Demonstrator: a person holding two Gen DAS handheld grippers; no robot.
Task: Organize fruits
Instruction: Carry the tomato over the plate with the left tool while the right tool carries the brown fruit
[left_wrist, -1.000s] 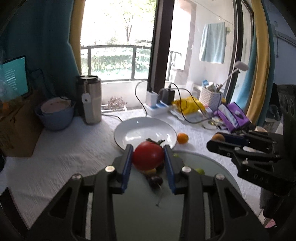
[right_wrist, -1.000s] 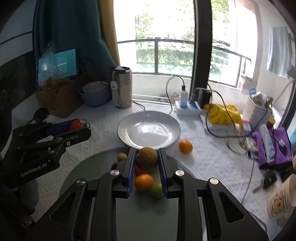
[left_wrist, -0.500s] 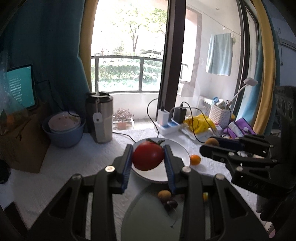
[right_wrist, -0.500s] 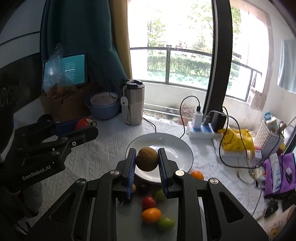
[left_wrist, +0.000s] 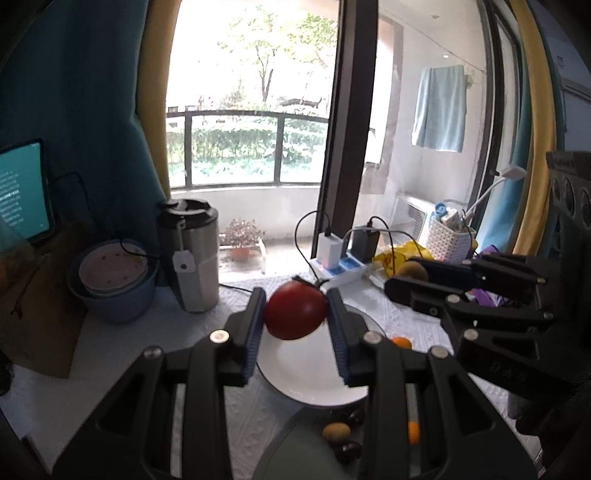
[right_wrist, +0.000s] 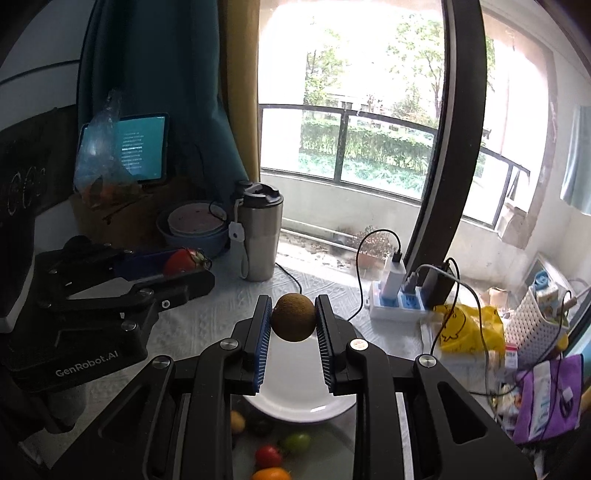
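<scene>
My left gripper is shut on a red tomato and holds it in the air over the near part of the white plate. My right gripper is shut on a brown kiwi, also raised above the plate. The right gripper with the kiwi shows in the left wrist view; the left gripper with the tomato shows in the right wrist view. Several small fruits lie on a grey tray in front of the plate. An orange lies right of the plate.
A steel tumbler and stacked blue bowls stand at the back left beside a cardboard box and a tablet. A power strip with cables, a yellow bag and a white basket crowd the back right.
Both grippers have risen with their fruit and moved forward over the plate. The tray of small fruits has dropped toward the bottom of both views.
</scene>
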